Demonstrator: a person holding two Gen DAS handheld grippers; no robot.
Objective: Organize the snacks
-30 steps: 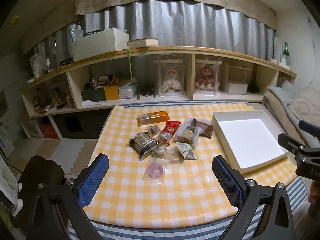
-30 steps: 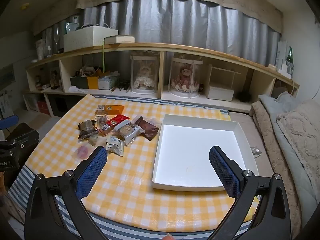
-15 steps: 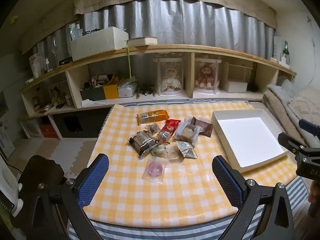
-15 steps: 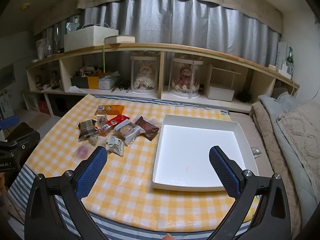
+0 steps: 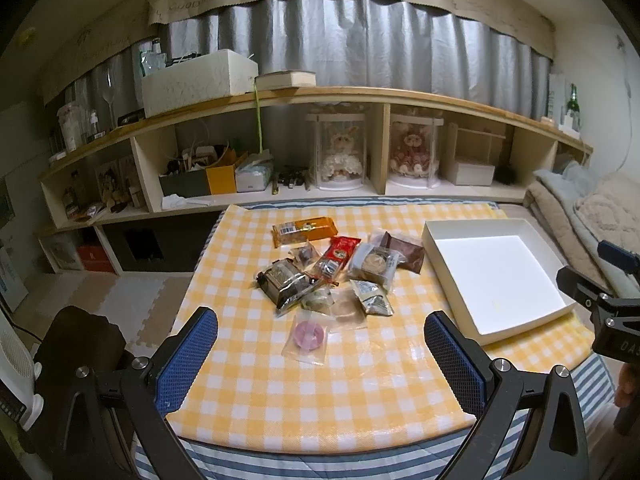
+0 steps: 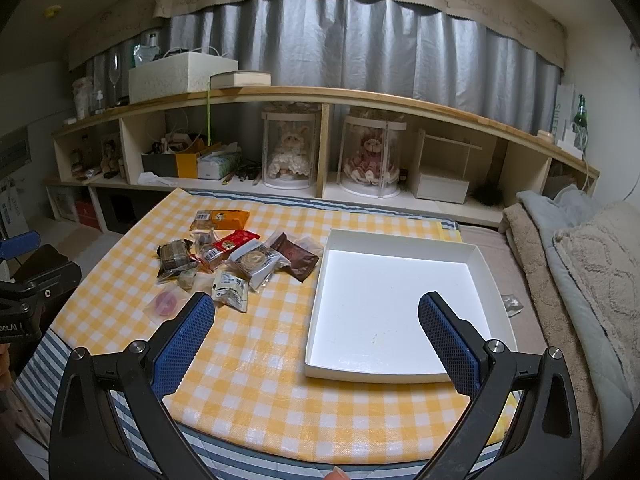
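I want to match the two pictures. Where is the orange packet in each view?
Left wrist: orange packet lies at upper centre, farthest snack of the pile.
Right wrist: orange packet lies at upper left, behind the pile.
Shared landmark: the white tray, right of the snacks.

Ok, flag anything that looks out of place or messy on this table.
The snack packets lie in a loose overlapping heap on the checked tablecloth, none in the white tray, which holds nothing. No spill or damage shows.

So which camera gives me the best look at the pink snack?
The left wrist view: the pink snack lies unobstructed near centre, just ahead of the open left gripper. In the right wrist view it sits small, off to the left beside the finger, partly cut off.
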